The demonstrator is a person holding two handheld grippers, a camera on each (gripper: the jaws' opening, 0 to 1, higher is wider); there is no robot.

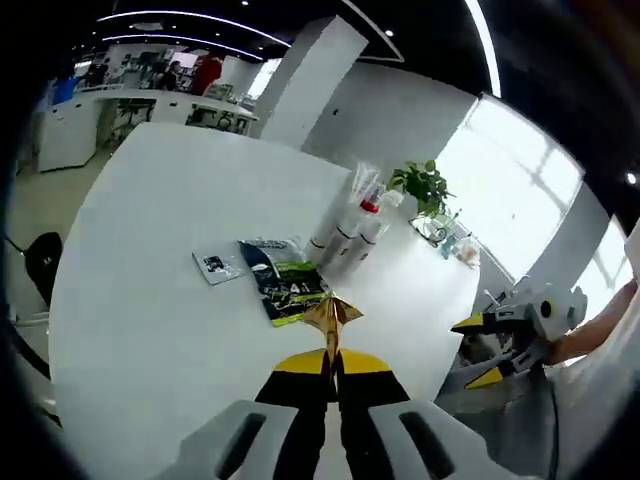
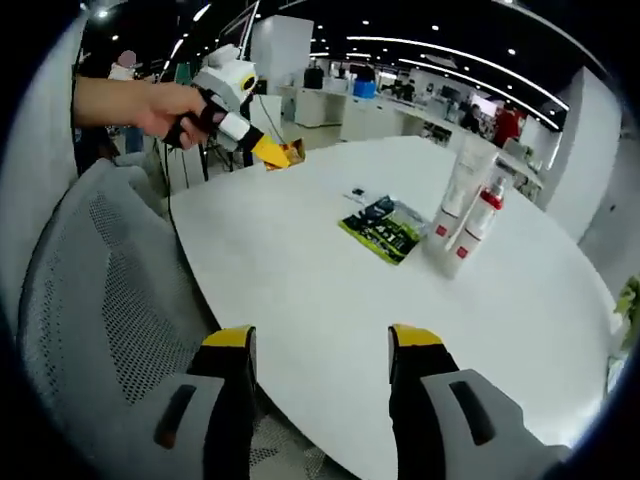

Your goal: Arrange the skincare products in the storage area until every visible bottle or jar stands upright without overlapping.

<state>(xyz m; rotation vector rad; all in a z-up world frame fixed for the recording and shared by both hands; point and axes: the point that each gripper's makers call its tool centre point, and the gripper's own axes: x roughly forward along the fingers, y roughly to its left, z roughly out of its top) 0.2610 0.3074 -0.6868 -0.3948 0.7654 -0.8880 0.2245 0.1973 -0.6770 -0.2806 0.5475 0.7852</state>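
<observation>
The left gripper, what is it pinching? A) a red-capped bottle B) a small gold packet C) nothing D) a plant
B: the left gripper has its fingers shut on a small gold packet, held above the table; the bottles stand farther off.

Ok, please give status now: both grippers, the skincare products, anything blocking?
Left gripper shut on gold packet, above table. Right gripper open, empty. Bottles upright, clustered beside green sachet. Nothing blocking.
</observation>
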